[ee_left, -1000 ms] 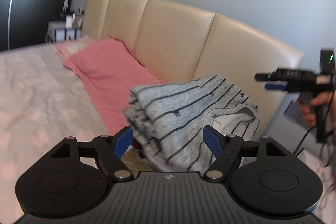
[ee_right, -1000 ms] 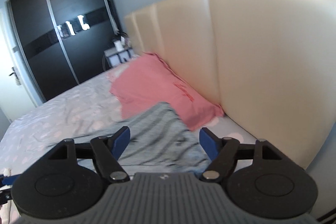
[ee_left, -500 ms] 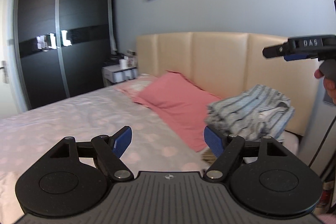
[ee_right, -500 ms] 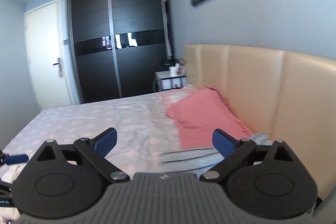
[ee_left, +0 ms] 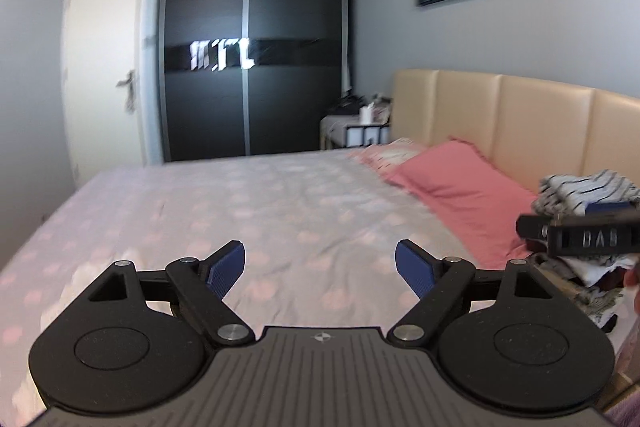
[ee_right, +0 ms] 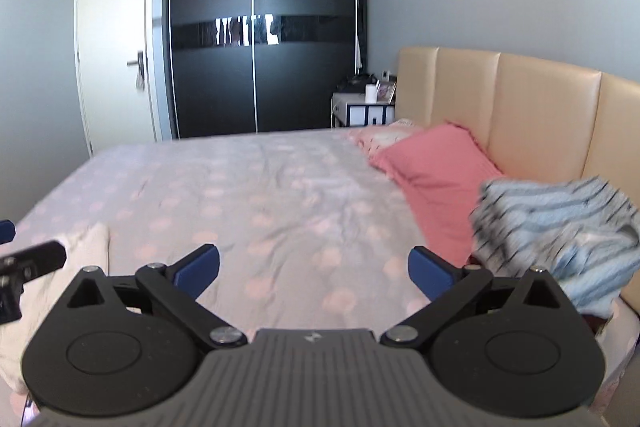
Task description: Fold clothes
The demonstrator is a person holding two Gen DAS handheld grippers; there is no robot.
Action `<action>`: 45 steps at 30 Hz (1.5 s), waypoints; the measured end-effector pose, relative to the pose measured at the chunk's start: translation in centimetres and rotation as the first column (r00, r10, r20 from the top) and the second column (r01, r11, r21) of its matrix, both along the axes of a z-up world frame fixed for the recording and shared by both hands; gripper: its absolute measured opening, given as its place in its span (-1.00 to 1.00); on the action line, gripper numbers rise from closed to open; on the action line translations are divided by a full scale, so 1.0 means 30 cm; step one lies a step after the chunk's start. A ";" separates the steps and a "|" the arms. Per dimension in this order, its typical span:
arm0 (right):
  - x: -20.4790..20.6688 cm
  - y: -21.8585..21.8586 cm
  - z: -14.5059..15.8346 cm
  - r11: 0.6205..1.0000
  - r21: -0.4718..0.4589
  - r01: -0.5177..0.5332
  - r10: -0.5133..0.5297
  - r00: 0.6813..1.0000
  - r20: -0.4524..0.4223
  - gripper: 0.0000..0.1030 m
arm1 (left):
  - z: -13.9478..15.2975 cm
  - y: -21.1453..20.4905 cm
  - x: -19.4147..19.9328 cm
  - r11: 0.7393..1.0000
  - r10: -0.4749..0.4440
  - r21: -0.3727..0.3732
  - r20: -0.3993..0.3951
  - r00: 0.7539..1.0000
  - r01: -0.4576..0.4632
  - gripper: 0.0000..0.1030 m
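Observation:
A folded grey striped garment (ee_left: 588, 187) (ee_right: 560, 227) tops a pile of clothes (ee_left: 592, 279) at the bed's right corner by the headboard. My left gripper (ee_left: 320, 263) hovers over the bedspread; its jaws are opening and hold nothing. My right gripper (ee_right: 314, 269) is open and empty too, with the striped garment off to its right. A cream garment (ee_right: 80, 259) lies crumpled on the bed at the lower left of the right wrist view. Part of the other gripper shows at the edge of each view.
The bed (ee_left: 280, 211) has a pale spotted cover. A pink pillow (ee_left: 460, 187) lies against the beige padded headboard (ee_left: 540, 123). Behind stand a dark sliding wardrobe (ee_left: 248, 67), a white door (ee_left: 104, 67) and a nightstand (ee_left: 352, 131).
Both views have swung left, away from the striped pile, and now look across the bed. The striped garment has slid to the right edge. Both pairs of jaws stand wider.

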State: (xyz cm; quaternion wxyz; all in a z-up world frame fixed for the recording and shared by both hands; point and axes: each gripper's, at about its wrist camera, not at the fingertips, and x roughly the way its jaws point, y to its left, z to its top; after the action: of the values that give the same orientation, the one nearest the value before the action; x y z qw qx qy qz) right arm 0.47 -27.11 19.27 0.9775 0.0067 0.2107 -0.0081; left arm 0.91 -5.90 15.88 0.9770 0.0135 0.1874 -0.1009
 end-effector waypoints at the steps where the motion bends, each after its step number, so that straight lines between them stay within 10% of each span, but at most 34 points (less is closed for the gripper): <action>1: -0.006 0.038 -0.029 1.000 0.003 -0.007 0.007 1.000 -0.013 0.97 | -0.026 0.023 0.000 1.000 0.024 -0.002 -0.018 1.000 -0.024 0.61; 11: -0.026 0.284 -0.307 0.998 -0.051 -0.034 0.032 0.998 -0.056 0.97 | -0.282 0.195 -0.011 0.978 0.210 0.027 -0.164 0.964 -0.209 0.61; 23: 0.056 0.316 -0.590 0.999 0.031 -0.031 0.035 0.987 -0.159 0.97 | -0.452 0.208 0.013 0.969 0.228 0.144 -0.218 0.949 -0.200 0.61; 45: 0.053 0.393 -0.614 0.989 0.023 -0.143 0.145 0.977 -0.155 0.97 | -0.484 0.274 0.019 0.962 0.260 0.150 -0.251 0.932 -0.228 0.61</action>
State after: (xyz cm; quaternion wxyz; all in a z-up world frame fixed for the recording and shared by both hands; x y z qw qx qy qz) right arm 2.06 -15.32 0.84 0.9559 -0.0037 0.2868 0.0632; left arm 1.48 2.33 1.35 0.9450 0.0342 0.3239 0.0315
